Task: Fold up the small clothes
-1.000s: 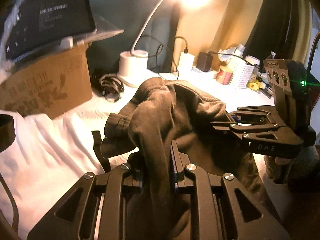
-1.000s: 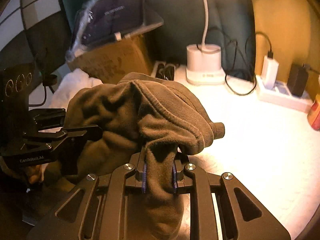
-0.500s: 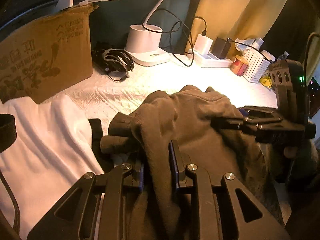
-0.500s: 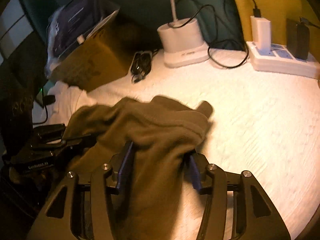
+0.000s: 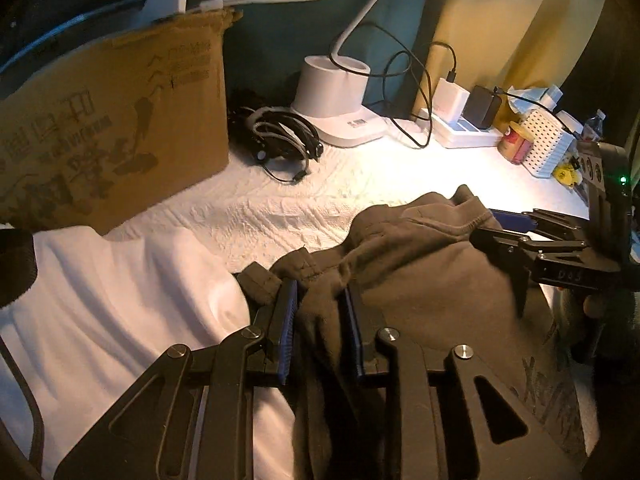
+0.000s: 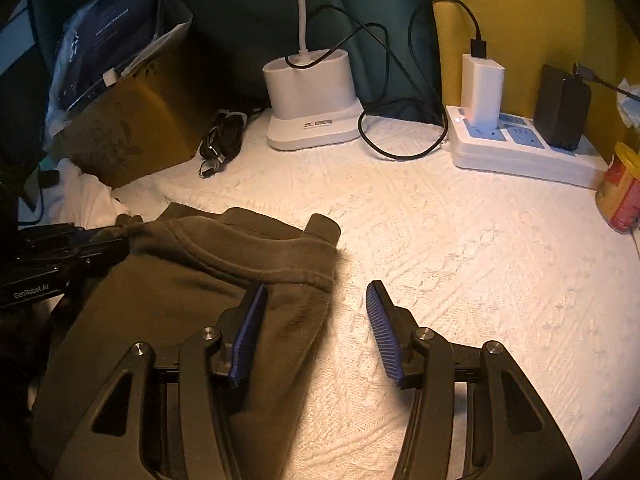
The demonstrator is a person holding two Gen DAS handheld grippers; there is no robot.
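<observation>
Warm lamplight over a desk spread with white textured cloth. At the back, against a dark teal and yellow backdrop: a white lamp base with a cable looped round in front, a white power strip carrying a white charger and a black adapter, and a red and yellow tin at the far right edge. To the left, a cardboard box with a plastic-wrapped dark item on top; beside it, a coil of black cables.

Near the front, lying mostly flat on the cloth: a brown garment, with a ribbed hem running across its upper part and one small corner standing up at its far edge. Just left of it, touching: a rumpled white fabric.

Left tool: clenched on a bunched fold at the brown garment's left side, jaws eased a touch wider just now, fabric packed between the blue pads.

Right tool: released, jaws just sprung wide. Between them, only the brown garment's right edge, close against the left pad and loose; bare cloth by the right pad. Angled downward over the desk, like the left tool.
</observation>
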